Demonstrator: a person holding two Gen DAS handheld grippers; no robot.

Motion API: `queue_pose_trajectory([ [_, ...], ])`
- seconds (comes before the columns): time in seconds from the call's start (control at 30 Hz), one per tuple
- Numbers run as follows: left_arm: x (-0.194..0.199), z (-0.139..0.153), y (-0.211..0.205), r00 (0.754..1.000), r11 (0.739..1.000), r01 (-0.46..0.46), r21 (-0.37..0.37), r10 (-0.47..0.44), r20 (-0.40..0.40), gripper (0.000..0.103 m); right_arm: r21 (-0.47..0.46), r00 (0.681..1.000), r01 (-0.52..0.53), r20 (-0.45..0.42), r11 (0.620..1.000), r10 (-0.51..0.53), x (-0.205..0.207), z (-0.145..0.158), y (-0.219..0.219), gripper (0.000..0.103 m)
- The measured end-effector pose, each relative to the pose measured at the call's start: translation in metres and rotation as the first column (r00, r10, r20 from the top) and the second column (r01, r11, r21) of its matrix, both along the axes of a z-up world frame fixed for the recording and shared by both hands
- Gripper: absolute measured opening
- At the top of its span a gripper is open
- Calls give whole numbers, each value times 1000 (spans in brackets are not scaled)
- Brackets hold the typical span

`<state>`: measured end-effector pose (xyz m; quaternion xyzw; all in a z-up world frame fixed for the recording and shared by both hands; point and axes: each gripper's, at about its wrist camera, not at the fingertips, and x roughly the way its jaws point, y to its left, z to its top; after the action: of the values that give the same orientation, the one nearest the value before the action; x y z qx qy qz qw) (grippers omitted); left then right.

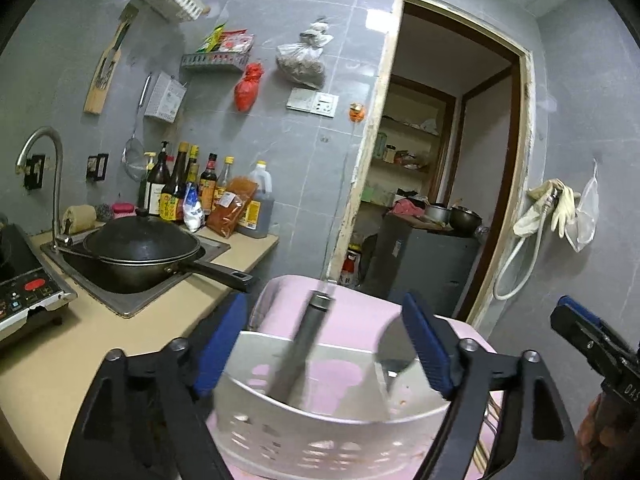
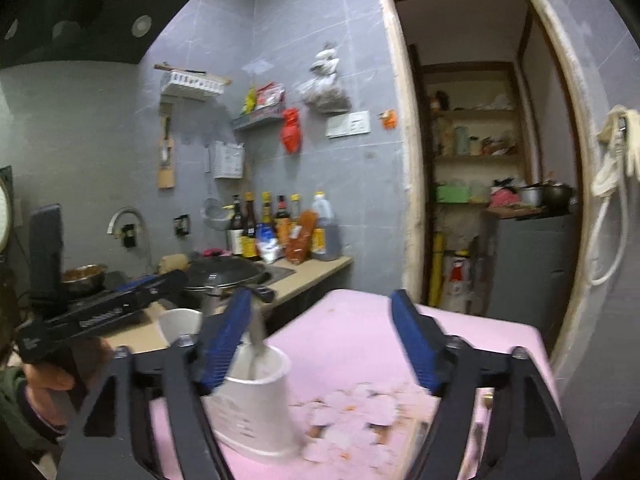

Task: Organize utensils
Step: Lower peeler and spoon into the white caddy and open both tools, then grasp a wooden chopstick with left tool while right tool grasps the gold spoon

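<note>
While the white holder (image 1: 320,432) stands on the pink table (image 1: 352,312) with a grey utensil handle (image 1: 304,344) leaning inside it, I hold my left gripper (image 1: 326,344) wide open around the holder, gripping nothing. My right gripper (image 2: 324,340) is spread wide too, empty, just beside it.

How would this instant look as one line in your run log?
step: filling holder | in holder: utensil upright | left tongs: open, around holder | right tongs: open, empty
</note>
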<state>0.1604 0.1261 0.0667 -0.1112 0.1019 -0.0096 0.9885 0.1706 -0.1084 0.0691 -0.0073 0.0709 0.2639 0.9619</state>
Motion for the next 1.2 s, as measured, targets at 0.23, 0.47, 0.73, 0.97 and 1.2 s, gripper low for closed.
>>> queue_pose_trajectory([
  [0.23, -9, -3, -63, 998, 996, 63, 61, -64, 8, 93, -19, 986, 157, 52, 987, -156, -14, -3, -57, 103],
  [0.47, 1, -17, -130, 980, 972, 195, 131, -186, -72, 93, -44, 962, 275, 16, 961, -274, -9, -16, -114, 103],
  [0.73, 38, -49, -191, 937, 945, 282, 169, -233, -259, 92, -115, 936, 306, -142, 945, -321, 23, -46, -163, 103],
  [0.97, 81, -81, -208, 870, 943, 307, 125, -225, -439, 59, -151, 907, 235, -322, 960, -273, 65, -68, -175, 100],
  [1.2, 116, -113, -201, 777, 947, 317, 48, -231, -586, 26, -209, 857, 116, -473, 971, -204, 112, -89, -161, 73],
])
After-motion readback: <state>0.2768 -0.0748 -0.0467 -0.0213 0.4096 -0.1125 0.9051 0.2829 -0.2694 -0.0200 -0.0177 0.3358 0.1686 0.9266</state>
